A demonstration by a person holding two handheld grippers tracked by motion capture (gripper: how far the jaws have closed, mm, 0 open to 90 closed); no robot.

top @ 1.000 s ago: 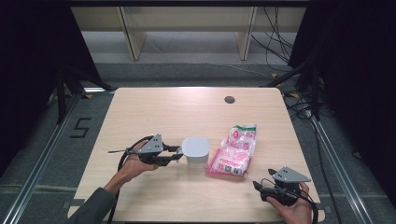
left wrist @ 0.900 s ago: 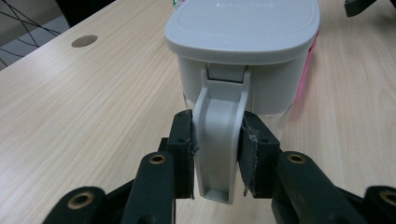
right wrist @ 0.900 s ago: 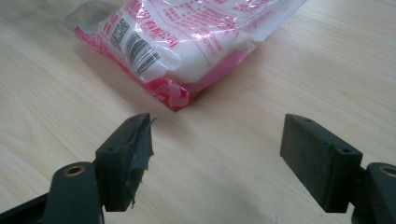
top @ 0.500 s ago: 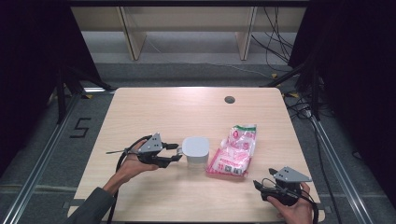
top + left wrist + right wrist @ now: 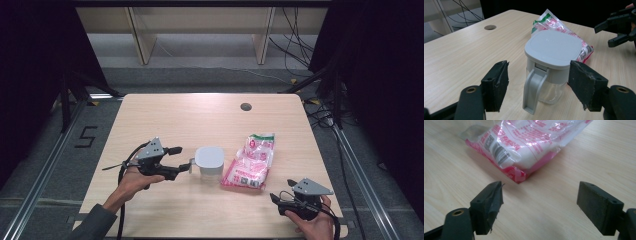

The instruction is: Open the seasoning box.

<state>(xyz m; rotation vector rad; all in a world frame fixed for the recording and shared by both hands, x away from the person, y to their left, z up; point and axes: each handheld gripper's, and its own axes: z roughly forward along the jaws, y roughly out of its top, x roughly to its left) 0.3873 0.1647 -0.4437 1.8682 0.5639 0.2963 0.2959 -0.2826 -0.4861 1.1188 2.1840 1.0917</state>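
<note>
- Left gripper [image 5: 186,166] — lower left of centre in the high view, lying level and pointing right at the jug. Its jaws have just been opening and now stand spread; in the left gripper view the handle sits in the gap between the two black pads [image 5: 495,85], and neither pad touches it.
- Jug [image 5: 209,161] — a small clear container with a grey lid and a grey handle [image 5: 534,91], upright at the middle of the table [image 5: 165,125]. The handle faces the left gripper; the lid looks shut.
- Doing the step well: the left hand appears to be letting go of the handle, or re-setting on it. Any fresh grip is best taken with the handle centred between the pads, squarely and low enough to clear the lid hinge, so the jug stays upright — a skewed pinch would likely twist it.
- Bag [image 5: 250,161] — a pink and white sealed plastic packet lying flat just right of the jug, near it; whether they touch I cannot tell.
- Right gripper [image 5: 278,199] — lower right of the high view, held near the table edge. In the right gripper view its jaws are spread with nothing between them, aimed at the near corner of the bag [image 5: 520,176] and a little short of it.
- A pinch on that sealed corner edge, not the full belly, should hold best.
</note>
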